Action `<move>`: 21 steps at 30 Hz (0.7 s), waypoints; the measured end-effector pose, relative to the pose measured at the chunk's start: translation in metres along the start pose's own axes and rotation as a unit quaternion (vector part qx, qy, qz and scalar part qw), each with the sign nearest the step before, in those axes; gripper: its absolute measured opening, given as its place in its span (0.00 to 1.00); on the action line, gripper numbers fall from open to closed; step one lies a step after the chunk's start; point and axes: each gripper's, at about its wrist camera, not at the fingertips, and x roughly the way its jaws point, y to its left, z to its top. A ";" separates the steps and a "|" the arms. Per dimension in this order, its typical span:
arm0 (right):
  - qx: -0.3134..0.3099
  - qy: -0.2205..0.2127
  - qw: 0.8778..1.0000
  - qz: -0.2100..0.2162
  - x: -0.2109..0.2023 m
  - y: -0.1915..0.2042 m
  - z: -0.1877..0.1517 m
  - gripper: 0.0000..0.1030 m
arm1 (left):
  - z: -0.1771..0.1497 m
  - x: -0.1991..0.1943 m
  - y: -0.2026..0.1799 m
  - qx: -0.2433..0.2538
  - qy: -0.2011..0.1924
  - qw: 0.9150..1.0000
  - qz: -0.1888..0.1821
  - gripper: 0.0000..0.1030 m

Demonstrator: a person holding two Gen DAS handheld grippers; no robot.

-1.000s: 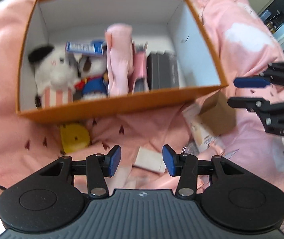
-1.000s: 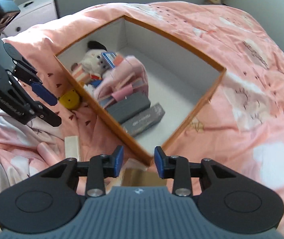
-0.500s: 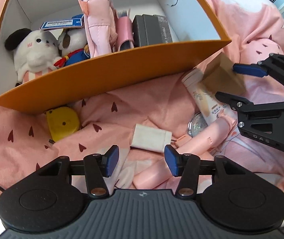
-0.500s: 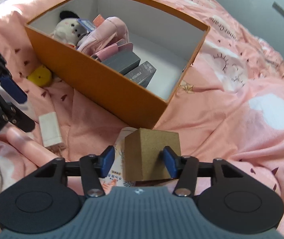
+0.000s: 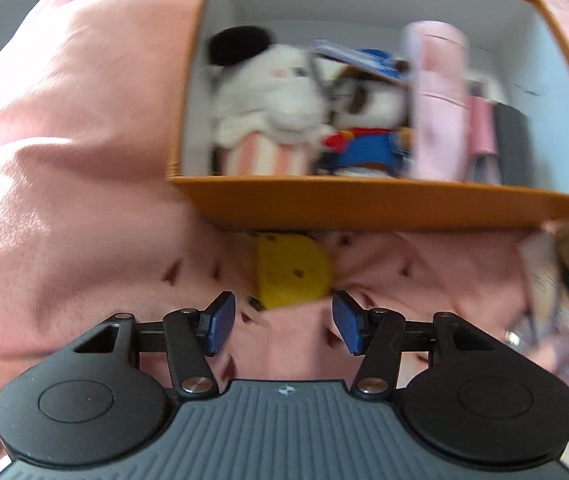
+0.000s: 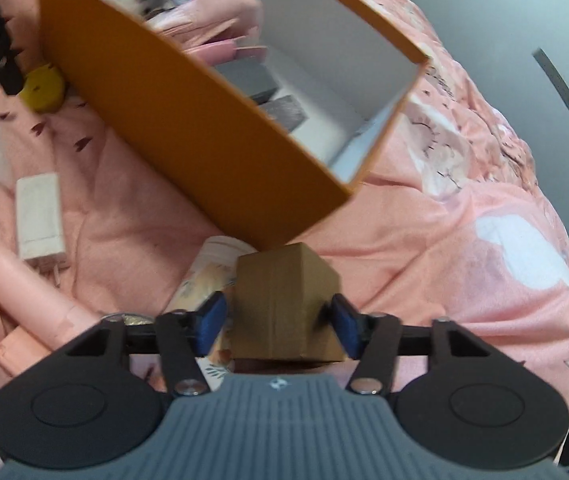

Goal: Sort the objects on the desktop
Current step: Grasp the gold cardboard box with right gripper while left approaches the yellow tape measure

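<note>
**Left jaws spread over yellow piece, right jaws closing around brown cube**

Left gripper (image 5: pixel 283 322): jaws wide and opening, nothing between the pads. The yellow half-round piece (image 5: pixel 292 276) lies on the pink bedspread (image 5: pixel 68 168) just ahead of the fingertips, not touching them, tucked against the front wall of the orange box (image 5: pixel 364 204). Box holds a white plush (image 5: pixel 268 100), a blue-clothed plush (image 5: pixel 368 136), a pink roll (image 5: pixel 440 92) and dark flat items, all blurred.

Right gripper (image 6: pixel 277 322): jaws closing with the brown cube (image 6: pixel 284 300) between them. Left pad shows a sliver of gap; right pad sits at the cube's edge, contact unclear. The cube rests on a printed tube (image 6: pixel 208 276), just below the box's near corner. A white charger (image 6: pixel 38 216) and a pink tube (image 6: pixel 16 280) lie further left.
</note>
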 end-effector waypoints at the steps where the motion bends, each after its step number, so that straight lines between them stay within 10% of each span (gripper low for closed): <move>1: 0.018 0.000 1.000 0.013 -0.001 -0.008 0.000 0.53 | 0.000 0.004 0.002 -0.010 -0.003 1.000 0.002 0.61; 12: 0.223 0.012 0.964 0.142 -0.005 -0.090 -0.013 0.51 | -0.003 0.036 0.006 -0.035 -0.005 0.999 -0.024 0.70; 21: 0.239 0.015 0.961 0.134 -0.007 -0.098 -0.016 0.52 | -0.012 0.030 -0.007 -0.004 -0.019 1.000 -0.015 0.60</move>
